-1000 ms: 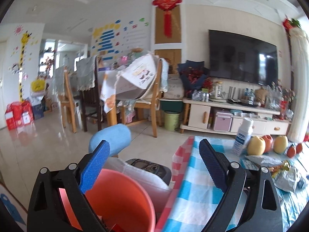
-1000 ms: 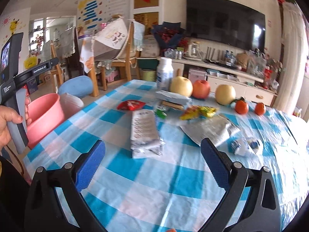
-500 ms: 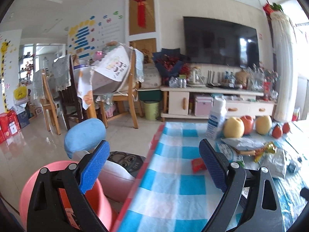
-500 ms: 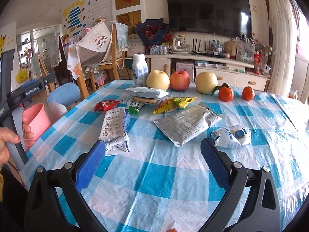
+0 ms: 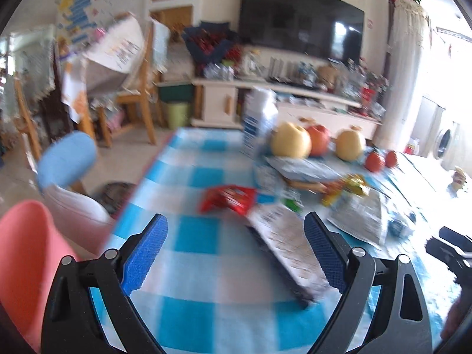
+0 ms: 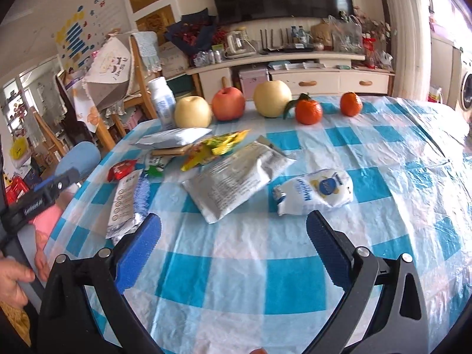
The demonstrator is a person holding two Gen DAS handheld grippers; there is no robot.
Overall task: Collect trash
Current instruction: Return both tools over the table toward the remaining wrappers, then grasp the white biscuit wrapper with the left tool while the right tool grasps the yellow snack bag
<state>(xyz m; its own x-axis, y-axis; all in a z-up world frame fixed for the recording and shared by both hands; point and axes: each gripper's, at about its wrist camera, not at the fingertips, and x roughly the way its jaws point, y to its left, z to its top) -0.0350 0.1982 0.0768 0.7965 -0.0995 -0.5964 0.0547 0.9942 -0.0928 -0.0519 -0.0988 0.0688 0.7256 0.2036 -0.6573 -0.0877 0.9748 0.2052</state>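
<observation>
Several wrappers lie on the blue checked tablecloth [image 6: 236, 277]: a long silver packet [image 6: 125, 203], a red wrapper [image 6: 121, 168], a large silver pouch [image 6: 236, 180], a yellow wrapper [image 6: 215, 147], a white crumpled pack [image 6: 315, 191]. My right gripper [image 6: 233, 253] is open and empty, just short of the pouch and pack. My left gripper [image 5: 234, 253] is open and empty over the table's left edge, with the long silver packet [image 5: 286, 250] beside its right finger and the red wrapper [image 5: 230, 199] beyond. The pink bin [image 5: 23, 265] stands low on the left.
Apples, pears and oranges [image 6: 230, 104] and a white bottle [image 6: 160, 101] stand along the table's far edge. A blue-seated stool [image 5: 66, 159] and wooden chairs [image 5: 138, 88] stand left of the table. A TV cabinet [image 6: 295, 73] runs along the back wall.
My left gripper has swung right from over the pink bin to above the table's left edge. My right gripper has moved right and forward toward the pouch and white pack. Both stay open.
</observation>
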